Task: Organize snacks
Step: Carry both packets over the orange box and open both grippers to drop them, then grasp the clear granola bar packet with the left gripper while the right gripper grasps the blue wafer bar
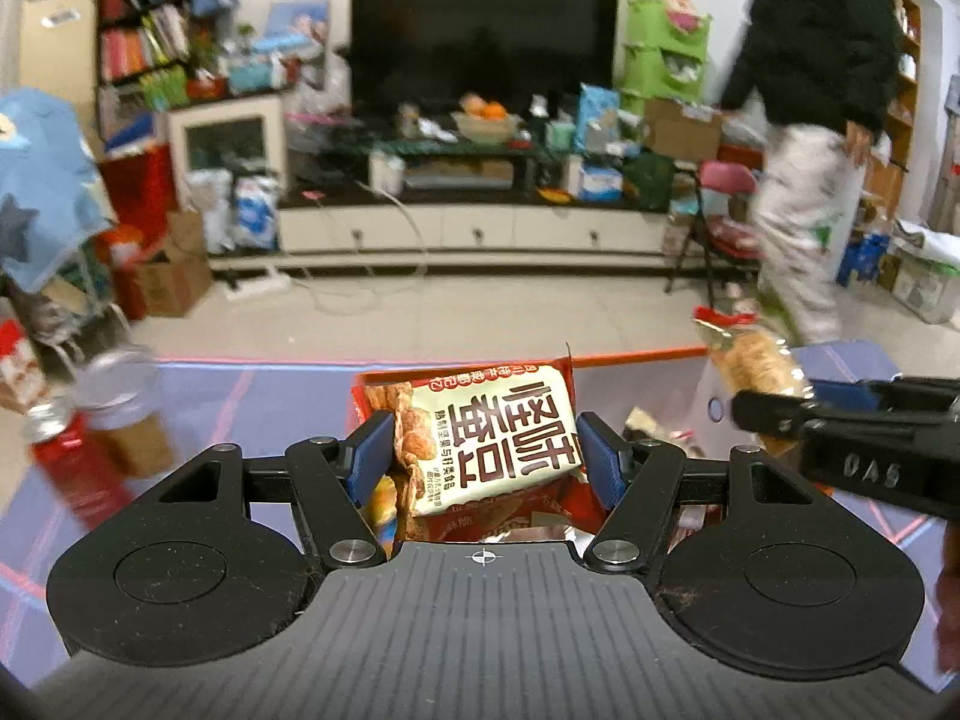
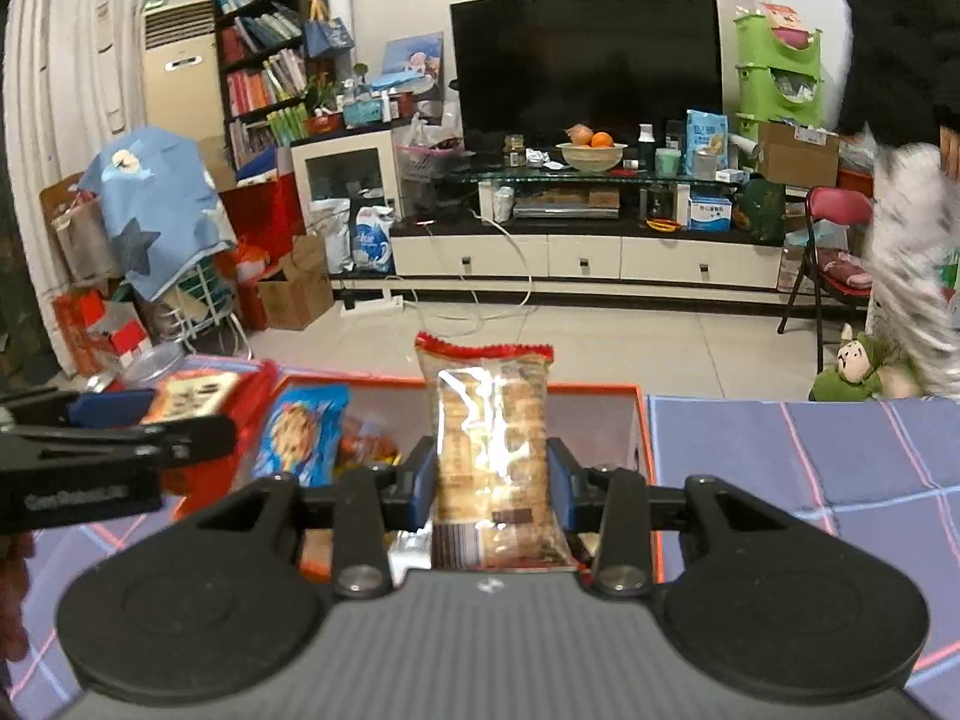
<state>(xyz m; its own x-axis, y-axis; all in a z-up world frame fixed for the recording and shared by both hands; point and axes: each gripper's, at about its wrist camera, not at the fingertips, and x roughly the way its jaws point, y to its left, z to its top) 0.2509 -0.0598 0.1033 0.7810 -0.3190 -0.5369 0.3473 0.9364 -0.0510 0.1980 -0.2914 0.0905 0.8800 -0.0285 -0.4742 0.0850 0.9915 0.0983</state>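
Our left gripper (image 1: 489,450) holds a cream-and-red snack packet (image 1: 492,432) printed with large brown characters; the blue pads (image 1: 375,450) press on its two sides, and the packet sits tilted between them. Our right gripper (image 2: 489,483) is clamped on a clear packet of biscuits (image 2: 489,450) with a red crimped top edge, held upright so the top stands well above the fingers (image 2: 561,480).

Just beyond both grippers lies an orange-rimmed box (image 2: 645,450) with more snacks in it. In the right wrist view we see a blue packet with a cookie picture (image 2: 303,432) leaning near the box's left wall, and some orange wrappers (image 2: 366,447) beside it. In the left wrist view the held packet hangs over red wrappers (image 1: 510,522) inside the box. The box rests on a purple table cover with pink lines (image 2: 810,468).

Each gripper shows in the other's view: the right one comes in from the right edge of the left wrist view with its biscuit packet raised, and the left one comes in from the left edge of the right wrist view.

To the left on the cover, in the left wrist view, stands a blurred clear jar (image 1: 120,408) next to a red object we cannot make out.

Farther out we see a dark television (image 2: 585,60) on a low white cabinet (image 2: 585,258), a bowl of oranges (image 2: 591,153), a bookshelf (image 2: 264,60), green stacking bins (image 2: 777,78), a red folding chair (image 2: 837,210) and a person in a black top (image 1: 816,30) at the right.
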